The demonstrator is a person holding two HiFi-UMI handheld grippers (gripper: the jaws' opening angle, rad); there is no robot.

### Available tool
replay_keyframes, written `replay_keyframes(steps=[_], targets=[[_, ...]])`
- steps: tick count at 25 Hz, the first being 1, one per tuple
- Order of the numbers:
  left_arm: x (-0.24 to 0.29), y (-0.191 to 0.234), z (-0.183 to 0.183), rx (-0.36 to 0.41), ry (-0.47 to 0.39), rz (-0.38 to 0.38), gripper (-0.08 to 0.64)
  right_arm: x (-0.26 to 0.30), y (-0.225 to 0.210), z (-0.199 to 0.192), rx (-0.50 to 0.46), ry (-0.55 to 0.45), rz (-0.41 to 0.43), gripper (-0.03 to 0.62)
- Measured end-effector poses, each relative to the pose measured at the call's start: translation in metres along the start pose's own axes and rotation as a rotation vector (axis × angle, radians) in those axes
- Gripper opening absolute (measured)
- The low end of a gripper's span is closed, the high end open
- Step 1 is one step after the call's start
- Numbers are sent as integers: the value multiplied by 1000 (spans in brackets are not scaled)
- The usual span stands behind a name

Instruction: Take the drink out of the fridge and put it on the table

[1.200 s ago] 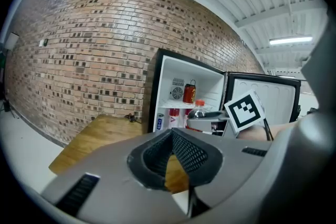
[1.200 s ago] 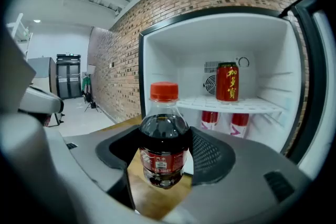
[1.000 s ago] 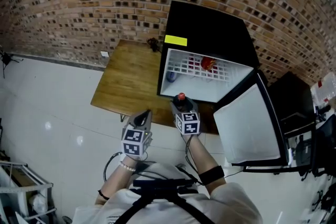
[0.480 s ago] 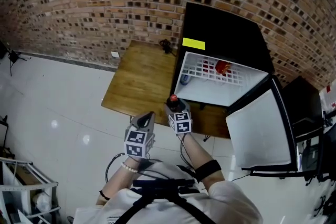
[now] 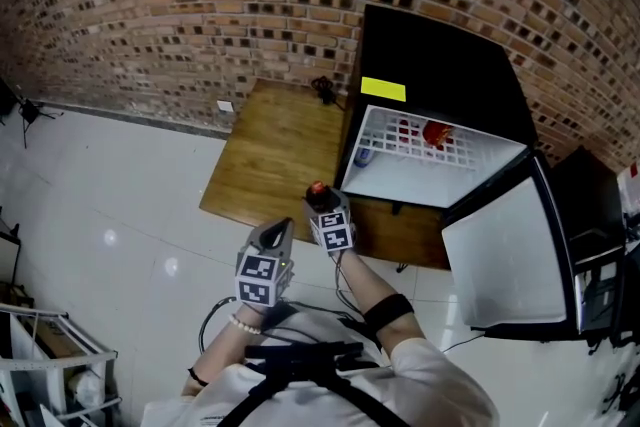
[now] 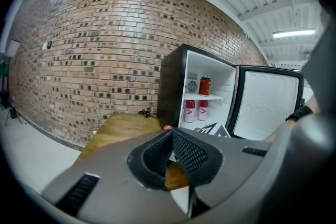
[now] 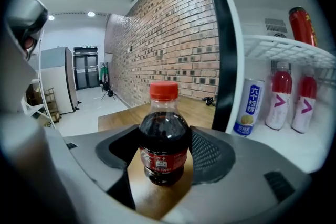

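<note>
My right gripper [image 5: 322, 202] is shut on a small dark cola bottle [image 7: 164, 139] with a red cap [image 5: 317, 188], its pads pressing both sides of the label. The bottle is upright over the near edge of the wooden table [image 5: 270, 155], just left of the open black fridge [image 5: 440, 75]. Whether its base touches the wood [image 7: 197, 107] I cannot tell. My left gripper [image 5: 277, 233] hangs short of the table's front edge, left of the right one. Its mesh pads [image 6: 181, 152] meet with nothing between them.
Inside the fridge a red can [image 7: 303, 23] stands on the wire shelf; a blue-and-white can [image 7: 252, 107] and two red bottles [image 7: 278, 104] stand below. The white-lined door [image 5: 510, 255] swings out right. A cable [image 5: 325, 87] lies at the table's back. Brick wall behind.
The right gripper has carried the bottle left and down, away from the fridge opening to the table's near edge. The left gripper has shifted a little the same way.
</note>
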State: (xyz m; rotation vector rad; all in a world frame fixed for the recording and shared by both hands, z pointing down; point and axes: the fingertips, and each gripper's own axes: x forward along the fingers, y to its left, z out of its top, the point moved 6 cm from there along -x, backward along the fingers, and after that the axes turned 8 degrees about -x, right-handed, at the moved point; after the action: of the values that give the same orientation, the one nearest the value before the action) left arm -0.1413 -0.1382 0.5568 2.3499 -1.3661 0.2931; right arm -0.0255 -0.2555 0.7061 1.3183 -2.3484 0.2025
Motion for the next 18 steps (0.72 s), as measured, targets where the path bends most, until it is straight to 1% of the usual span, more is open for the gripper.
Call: replay_keyframes(steps=[8,18], targets=[[3,22,-2,-4,18,9,0,24,2,-9,19,10,-17,322],[11,30,-4,2,25,-13,0,28,2,-22,24,3,-37,322]])
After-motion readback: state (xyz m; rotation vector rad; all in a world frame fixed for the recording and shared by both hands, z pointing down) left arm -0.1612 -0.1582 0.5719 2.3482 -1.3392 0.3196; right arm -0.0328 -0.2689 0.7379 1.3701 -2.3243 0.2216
